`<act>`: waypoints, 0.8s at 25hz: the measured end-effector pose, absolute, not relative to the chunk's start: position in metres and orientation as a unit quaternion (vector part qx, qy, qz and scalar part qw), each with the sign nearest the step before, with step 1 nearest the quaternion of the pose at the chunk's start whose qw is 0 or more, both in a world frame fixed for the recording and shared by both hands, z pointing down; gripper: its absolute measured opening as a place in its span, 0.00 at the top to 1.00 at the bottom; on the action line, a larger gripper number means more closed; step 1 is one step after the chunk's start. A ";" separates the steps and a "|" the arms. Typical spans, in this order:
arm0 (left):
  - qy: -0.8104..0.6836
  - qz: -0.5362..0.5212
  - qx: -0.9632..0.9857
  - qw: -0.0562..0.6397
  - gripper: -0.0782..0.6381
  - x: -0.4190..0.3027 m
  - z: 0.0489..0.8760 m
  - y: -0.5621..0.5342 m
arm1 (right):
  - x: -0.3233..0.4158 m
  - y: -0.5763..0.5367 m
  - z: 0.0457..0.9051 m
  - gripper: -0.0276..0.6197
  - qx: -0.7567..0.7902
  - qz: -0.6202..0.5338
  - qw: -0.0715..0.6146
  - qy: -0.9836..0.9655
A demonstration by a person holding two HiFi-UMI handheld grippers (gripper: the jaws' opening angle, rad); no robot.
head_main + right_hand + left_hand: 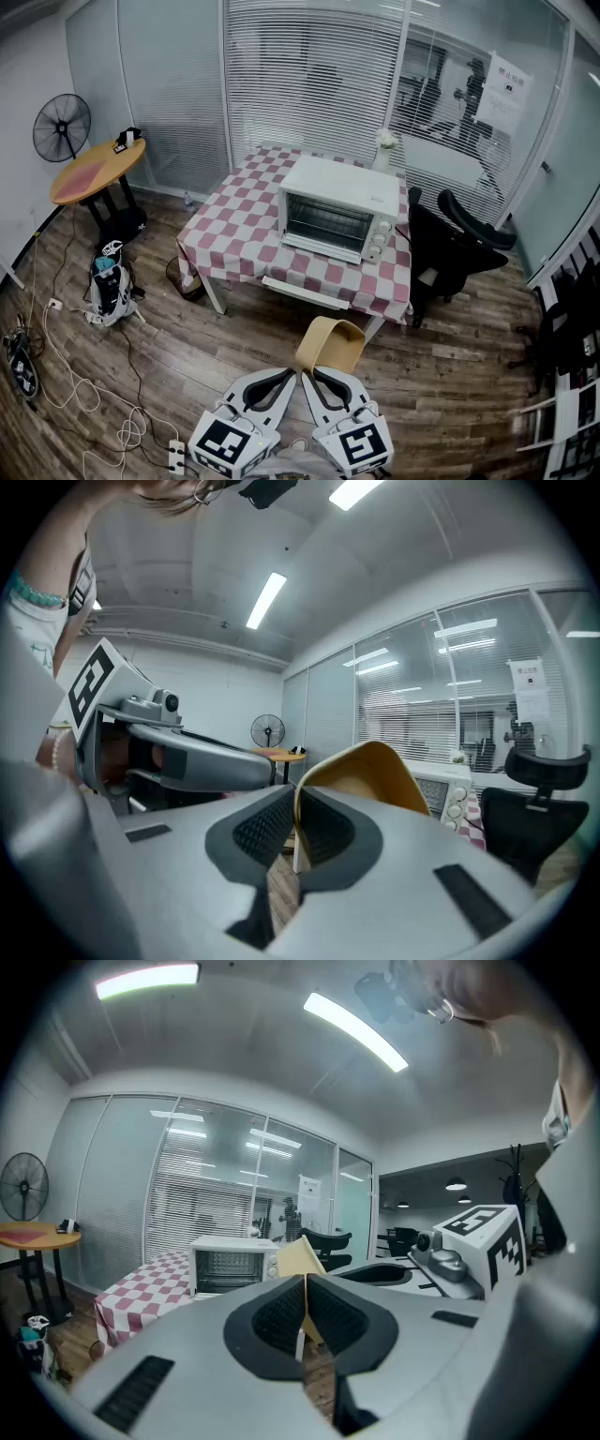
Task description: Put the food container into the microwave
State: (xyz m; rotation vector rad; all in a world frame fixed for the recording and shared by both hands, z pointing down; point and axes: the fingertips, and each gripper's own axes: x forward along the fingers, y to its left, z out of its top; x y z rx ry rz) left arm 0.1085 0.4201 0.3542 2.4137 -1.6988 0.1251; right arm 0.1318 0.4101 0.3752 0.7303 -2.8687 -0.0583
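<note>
Low in the head view I hold a tan, curved food container [331, 344] over the wood floor. My left gripper [292, 377] and right gripper [310, 374] stand side by side, each shut on the container's near rim. The left gripper view shows the container [299, 1258] as a thin edge pinched between the dark pads [278, 1313]. From the right gripper [296, 810], the container [375, 772] arches up past the jaws. The white microwave [337, 209] sits on a red-and-white checkered table [239, 230] ahead, its glass door closed.
A black office chair [452, 246] stands right of the table. At the left are a round wooden table [96, 169], a fan [62, 127], a bag [112, 285], and loose cables [80, 370] with a power strip [175, 455]. Glass walls with blinds close off the back.
</note>
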 end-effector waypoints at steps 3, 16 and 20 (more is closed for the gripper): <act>-0.561 0.048 0.821 0.096 0.87 0.115 0.361 0.419 | 0.135 0.406 0.377 0.93 0.243 -0.019 0.087 -0.966; -0.571 0.047 0.812 0.112 0.87 0.107 0.371 0.407 | 0.128 0.391 0.389 0.93 0.225 -0.006 0.097 -0.970; -0.565 0.046 0.816 0.111 0.87 0.098 0.372 0.386 | 0.122 0.370 0.392 0.93 0.233 -0.002 0.100 -0.967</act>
